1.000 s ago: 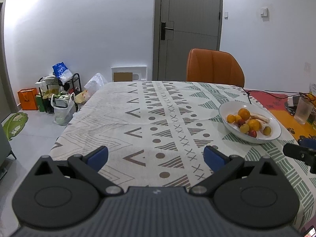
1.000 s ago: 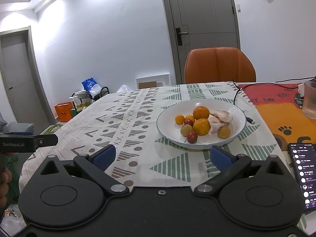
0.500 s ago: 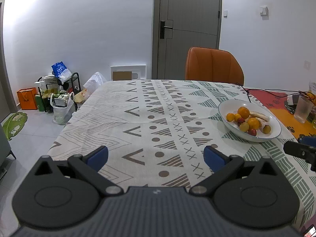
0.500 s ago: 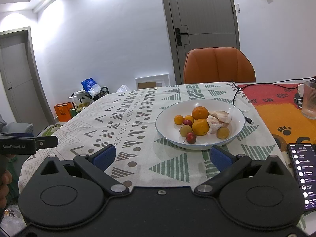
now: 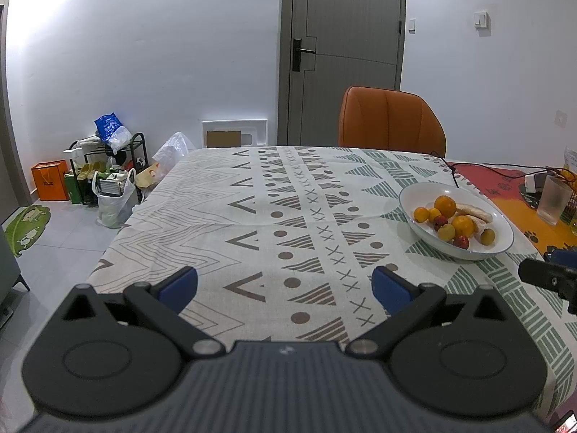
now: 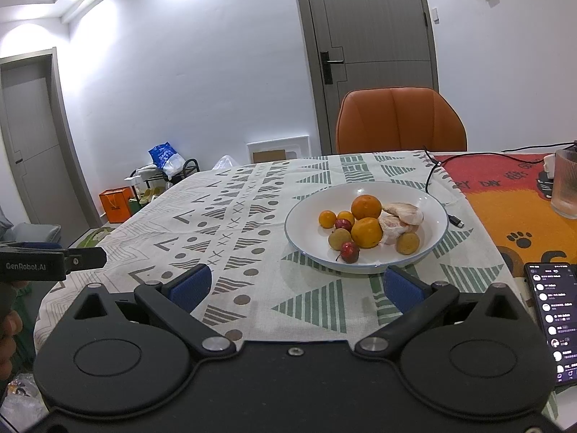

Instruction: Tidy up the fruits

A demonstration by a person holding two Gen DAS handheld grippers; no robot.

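The white shallow ceramic bowl point(image 6: 429, 249) of small round fruits point(image 6: 366, 231) sits at twelve o'clock of the right gripper point(image 6: 295, 288), two o'clock of the left gripper point(image 5: 285, 288). Both spread wide, empty. Fruits look light, smooth, bruisable; pinch gently across the middle.

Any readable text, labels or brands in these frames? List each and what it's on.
"GenRobot.AI": white lettering on the side of the left hand-held gripper, seen in the right wrist view.
Red mat: pale lettering along its near edge, distorted, not reliably readable.
Phone: screen shows a chat list, text too small to read.
Orange bag on the floor: dark mark, too small to read.
Blue bag: no print legible.
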